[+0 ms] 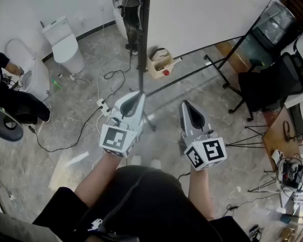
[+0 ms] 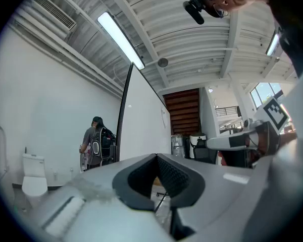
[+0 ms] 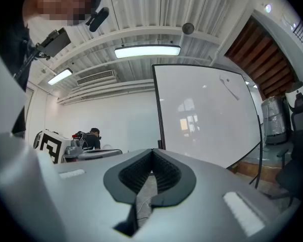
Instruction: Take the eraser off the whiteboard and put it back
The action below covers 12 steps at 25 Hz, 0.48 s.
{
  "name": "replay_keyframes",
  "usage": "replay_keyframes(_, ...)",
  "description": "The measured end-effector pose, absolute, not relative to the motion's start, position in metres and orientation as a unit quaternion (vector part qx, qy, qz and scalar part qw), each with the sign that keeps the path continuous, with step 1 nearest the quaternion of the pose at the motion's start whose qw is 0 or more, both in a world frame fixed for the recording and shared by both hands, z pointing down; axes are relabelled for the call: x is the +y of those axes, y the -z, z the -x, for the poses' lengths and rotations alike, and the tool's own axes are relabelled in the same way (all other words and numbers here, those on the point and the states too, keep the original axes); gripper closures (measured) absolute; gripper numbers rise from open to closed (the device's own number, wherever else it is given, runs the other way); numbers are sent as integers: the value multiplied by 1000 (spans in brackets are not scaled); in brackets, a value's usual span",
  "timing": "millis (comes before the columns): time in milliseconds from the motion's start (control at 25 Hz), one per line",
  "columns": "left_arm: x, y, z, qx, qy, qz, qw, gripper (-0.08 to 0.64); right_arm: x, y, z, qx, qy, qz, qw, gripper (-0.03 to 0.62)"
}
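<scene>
The whiteboard (image 1: 202,14) stands upright ahead of me on a black-framed stand (image 1: 143,34). Its white face fills the right gripper view (image 3: 207,115) and shows edge-on in the left gripper view (image 2: 146,120). A small slanted thing (image 3: 231,88) clings high on the board; it is too small to tell whether it is the eraser. My left gripper (image 1: 136,96) and right gripper (image 1: 188,105) are held level side by side, well short of the board. Each is shut, tips touching, with nothing between them (image 2: 156,156) (image 3: 152,150).
Two white toilets (image 1: 64,44) stand at the far left, where a seated person (image 1: 5,84) is. A cardboard box (image 1: 159,62) sits at the board's foot. Cables and a power strip (image 1: 102,105) cross the floor. A black office chair (image 1: 267,84) and tripods are on the right. Another person (image 2: 95,145) stands beyond the board.
</scene>
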<state>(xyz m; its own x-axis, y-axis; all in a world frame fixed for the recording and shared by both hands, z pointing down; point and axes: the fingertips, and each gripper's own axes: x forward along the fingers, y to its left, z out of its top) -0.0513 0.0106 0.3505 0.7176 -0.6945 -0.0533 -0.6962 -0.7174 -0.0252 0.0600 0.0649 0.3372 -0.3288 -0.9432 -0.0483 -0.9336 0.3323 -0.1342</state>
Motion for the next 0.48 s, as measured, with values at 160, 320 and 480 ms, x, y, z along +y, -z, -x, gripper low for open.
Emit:
replay_keyframes(160,7,-352,55,376,-21,926,24,555,62,-336,-57,816,37,574,55,589)
replay_keyframes(320,4,-352,61,379,-23,925,21,555,59,-337,-53,816,37,574,53,589)
replay_keyframes(480,0,-353,66,382,-26,924,20,555,57,-336,-53,816,43,572,63,589)
